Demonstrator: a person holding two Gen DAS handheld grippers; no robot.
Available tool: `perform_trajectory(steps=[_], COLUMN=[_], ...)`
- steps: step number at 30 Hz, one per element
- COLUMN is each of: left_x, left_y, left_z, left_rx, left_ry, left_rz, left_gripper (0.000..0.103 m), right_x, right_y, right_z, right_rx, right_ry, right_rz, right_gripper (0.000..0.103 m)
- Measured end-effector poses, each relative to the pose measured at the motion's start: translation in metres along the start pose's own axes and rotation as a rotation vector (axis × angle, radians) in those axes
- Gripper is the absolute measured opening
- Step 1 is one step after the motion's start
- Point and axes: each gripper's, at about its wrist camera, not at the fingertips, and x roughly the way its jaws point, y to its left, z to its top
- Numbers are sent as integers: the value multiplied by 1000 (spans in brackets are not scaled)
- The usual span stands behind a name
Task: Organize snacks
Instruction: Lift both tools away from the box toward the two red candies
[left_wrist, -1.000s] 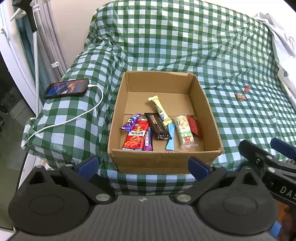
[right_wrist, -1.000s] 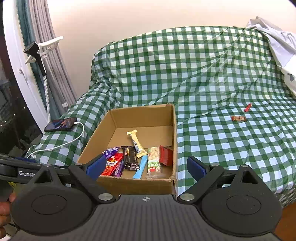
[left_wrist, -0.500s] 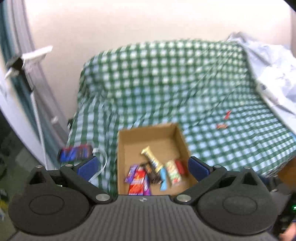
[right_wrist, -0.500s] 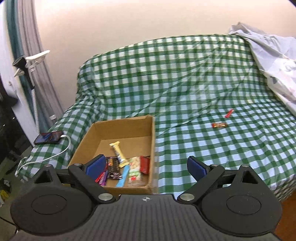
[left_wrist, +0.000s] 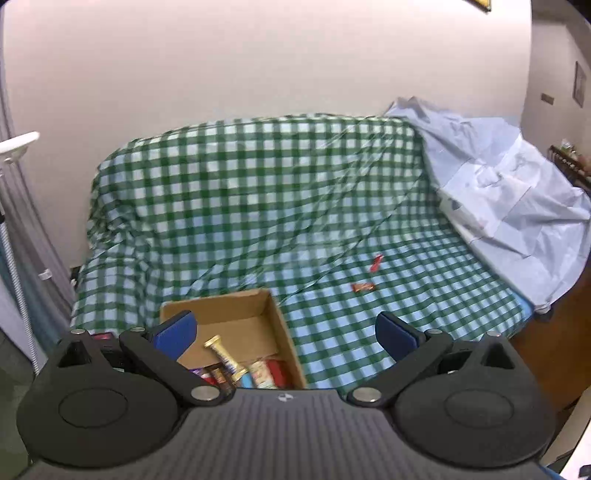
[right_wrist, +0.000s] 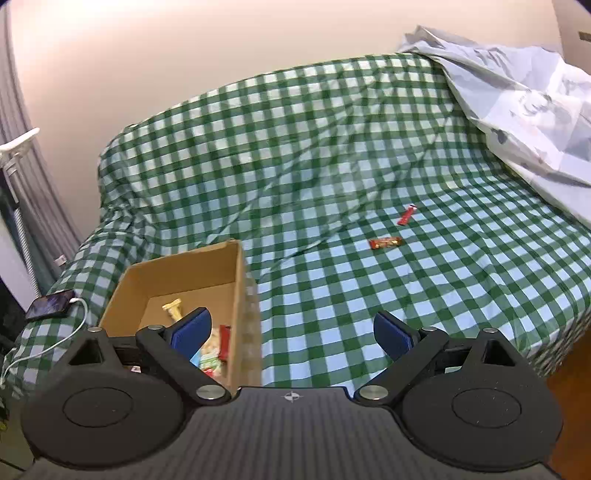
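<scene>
Snacks are gathered in the near end of an open cardboard box (right_wrist: 192, 273), which sits at the left front of a sofa draped in a green-and-white checked cloth (right_wrist: 332, 147). A cream-wrapped bar (left_wrist: 225, 356) is seen lying diagonally among them, with a red packet (right_wrist: 224, 341) against the right wall. Two more snacks are left out on the cloth, well apart from the box: a brown-and-red bar (right_wrist: 385, 242) and, just beyond it, a small red stick (right_wrist: 406, 215). Both tools are held back from the sofa, gripping nothing; the left gripper (left_wrist: 286, 330) and the right gripper (right_wrist: 291, 330) are each spread wide (blue pads far apart). A phone (right_wrist: 50, 304) on a white cable is laid on the left armrest. A pale sheet (right_wrist: 517, 92) is heaped at the right.
</scene>
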Motion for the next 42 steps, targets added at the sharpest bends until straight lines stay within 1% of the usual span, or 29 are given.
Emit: perform_trajectory(steps=[3, 8, 17, 20, 24, 27, 29, 30, 33, 35, 37, 40, 42], left_x=[6, 26, 61, 77, 102, 110, 117, 121, 144, 156, 166, 188, 219], left_y=[-12, -22, -38, -42, -49, -56, -63, -67, -77, -78, -81, -86, -89], left_z=[7, 18, 35, 42, 59, 71, 76, 77, 83, 86, 91, 95, 96], left_rx=[25, 29, 44, 41, 19, 21, 35, 48, 60, 48, 53, 44, 30], left_ry=[0, 40, 72, 72, 114, 88, 75, 80, 121, 127, 118, 85, 135], left_rz=[-7, -35, -66, -55, -56, -64, -86, -92, -106, -121, -127, -107, -108], left_gripper=[103, 103, 103, 103, 103, 103, 103, 103, 103, 103, 103, 103, 103], right_x=[8, 21, 42, 49, 60, 67, 73, 76, 87, 92, 98, 106, 114], right_y=[-11, -27, -57, -66, -79, -87, -92, -96, -108, -114, -122, -135, -144], right_z=[2, 5, 12, 14, 18, 21, 22, 24, 28, 30, 33, 37, 38], right_rx=[14, 35, 79, 94, 115, 120, 121, 122, 136, 141, 144, 156, 158], right_ry=[7, 21, 39, 47, 59, 64, 70, 75, 86, 87, 86, 92, 98], right_rz=[-15, -42, -76, -92, -113, -124, -130, -136, -151, -161, -172, -192, -209], right_gripper=[95, 95, 95, 95, 95, 95, 95, 95, 95, 95, 95, 95, 95])
